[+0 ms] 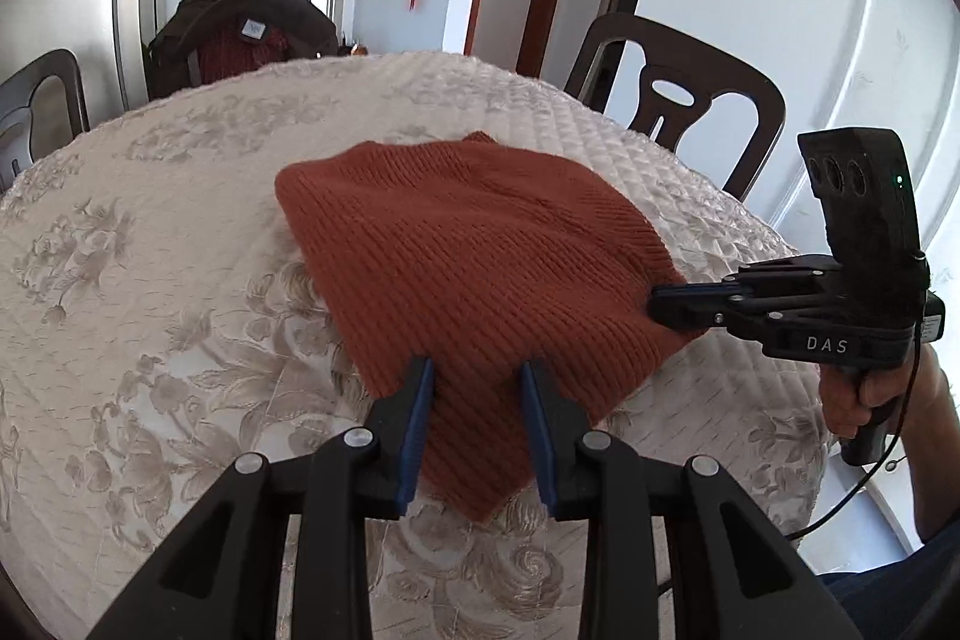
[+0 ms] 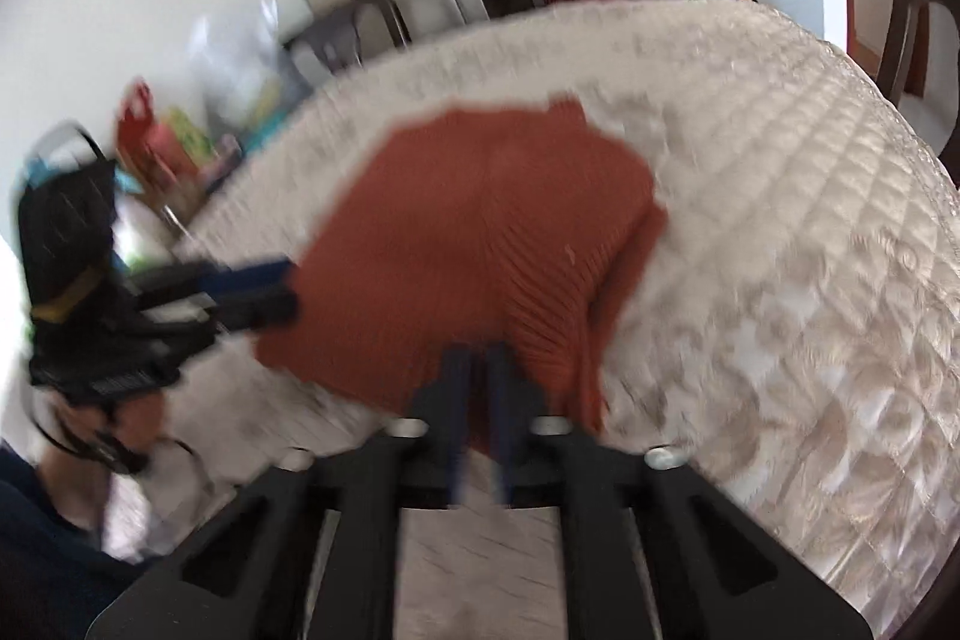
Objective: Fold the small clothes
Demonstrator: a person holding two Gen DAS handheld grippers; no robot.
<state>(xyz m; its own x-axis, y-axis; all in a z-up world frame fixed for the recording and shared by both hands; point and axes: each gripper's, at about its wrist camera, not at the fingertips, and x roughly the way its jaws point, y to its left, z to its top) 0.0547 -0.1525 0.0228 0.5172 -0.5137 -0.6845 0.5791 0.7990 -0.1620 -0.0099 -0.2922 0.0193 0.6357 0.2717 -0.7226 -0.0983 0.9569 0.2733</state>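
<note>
**Mei:** On the round table with the cream floral quilted cloth (image 1: 150,232), where did the rust-orange ribbed knit garment (image 1: 468,256) lie?

**Tao:** Near the middle, reaching toward the person's edge. It looked already doubled over, with one corner pointing at the left gripper (image 1: 477,382).

**Mei:** And that gripper's state?

**Tao:** Its blue-padded fingers (image 1: 417,424) stood apart, one on each side of the near corner, with cloth between them but no squeeze that I could see. So released, by my reading.

**Mei:** The right gripper (image 1: 660,307)?

**Tao:** Seen from the left wrist view, its jaws were pressed together at the garment's right edge, and the knit bunched there. The right wrist view was blurred, yet it showed the two fingers close, with orange fabric between them (image 2: 480,376). I judged it clenched on the garment.

**Mei:** How should the step have been done well?

**Tao:** I'd say the left needed to close on both layers of its corner before any lift, or the lower layer would slip out. Then both hands should rise level, carrying the near edge over to meet the far edge, with the knit kept lightly taut so no ridge formed.

**Mei:** Risks?

**Tao:** Pinching the tablecloth along with the knit; it lay directly underneath.
</note>
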